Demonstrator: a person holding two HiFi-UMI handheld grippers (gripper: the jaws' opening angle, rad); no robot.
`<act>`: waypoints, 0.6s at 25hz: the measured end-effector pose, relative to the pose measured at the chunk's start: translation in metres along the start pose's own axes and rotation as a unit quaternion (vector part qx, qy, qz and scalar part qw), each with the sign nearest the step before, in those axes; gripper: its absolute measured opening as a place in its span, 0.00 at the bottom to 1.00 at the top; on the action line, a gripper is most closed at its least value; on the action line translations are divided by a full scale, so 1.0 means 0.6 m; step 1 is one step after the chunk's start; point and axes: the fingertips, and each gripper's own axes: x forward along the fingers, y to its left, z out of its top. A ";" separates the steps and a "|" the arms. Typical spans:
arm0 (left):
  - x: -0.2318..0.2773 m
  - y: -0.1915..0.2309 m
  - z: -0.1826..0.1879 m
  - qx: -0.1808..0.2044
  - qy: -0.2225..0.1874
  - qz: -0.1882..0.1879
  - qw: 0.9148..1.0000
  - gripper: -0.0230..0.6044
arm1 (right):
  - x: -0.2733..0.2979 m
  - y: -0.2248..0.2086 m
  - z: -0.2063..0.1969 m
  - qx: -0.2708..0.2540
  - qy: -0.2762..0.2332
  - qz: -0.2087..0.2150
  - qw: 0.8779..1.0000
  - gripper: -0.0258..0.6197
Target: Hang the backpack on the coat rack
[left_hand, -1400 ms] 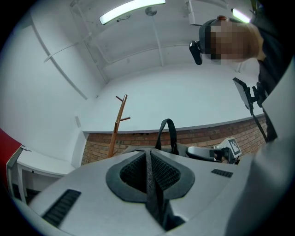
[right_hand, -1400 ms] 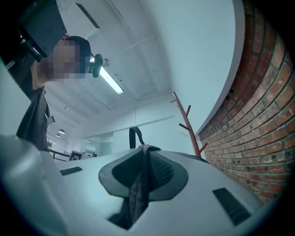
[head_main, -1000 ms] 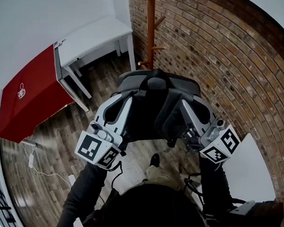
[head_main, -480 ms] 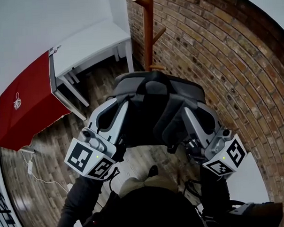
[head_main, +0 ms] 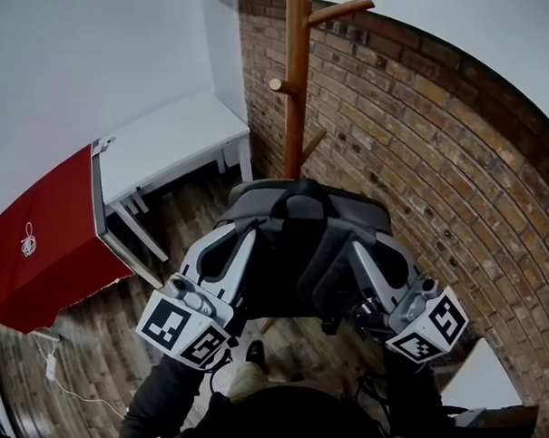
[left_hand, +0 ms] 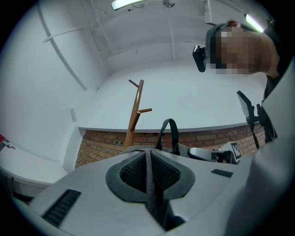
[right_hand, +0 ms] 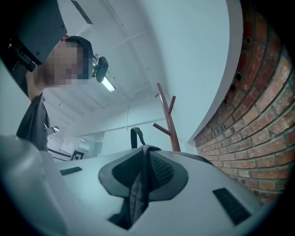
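Note:
In the head view a dark grey backpack (head_main: 302, 226) hangs between my two grippers, just in front of the wooden coat rack (head_main: 296, 85). My left gripper (head_main: 242, 242) is shut on the backpack's left shoulder strap (left_hand: 148, 184). My right gripper (head_main: 356, 248) is shut on the right shoulder strap (right_hand: 137, 189). The backpack's top carry loop (left_hand: 169, 133) stands upright between the grippers and also shows in the right gripper view (right_hand: 137, 136). Bare pegs of the coat rack (left_hand: 135, 108) rise beyond the loop. In the right gripper view the coat rack (right_hand: 168, 124) stands next to the brick wall.
A brick wall (head_main: 427, 171) runs along the right, close behind the rack. A white table (head_main: 171, 141) and a red panel (head_main: 44, 246) stand at the left. A cable (head_main: 54, 368) lies on the wood floor. A white surface (head_main: 486, 377) sits at bottom right.
Both grippers have carried the backpack up and toward the coat rack. More of the rack's upper pegs shows in the head view now. Both grips are unchanged.

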 end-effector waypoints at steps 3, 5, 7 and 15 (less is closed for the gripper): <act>0.016 0.020 0.014 0.005 -0.006 -0.010 1.000 0.10 | 0.020 -0.005 0.007 -0.013 -0.007 -0.004 1.000 0.10; 0.034 0.036 0.032 0.009 -0.009 -0.016 1.000 0.10 | 0.042 -0.012 0.021 -0.021 -0.010 -0.001 1.000 0.10; 0.057 0.058 0.049 0.003 -0.004 -0.020 1.000 0.10 | 0.070 -0.027 0.036 -0.021 -0.009 -0.006 1.000 0.10; 0.088 0.085 0.119 0.019 -0.014 -0.036 0.999 0.10 | 0.128 -0.042 0.087 -0.015 -0.025 -0.007 1.000 0.10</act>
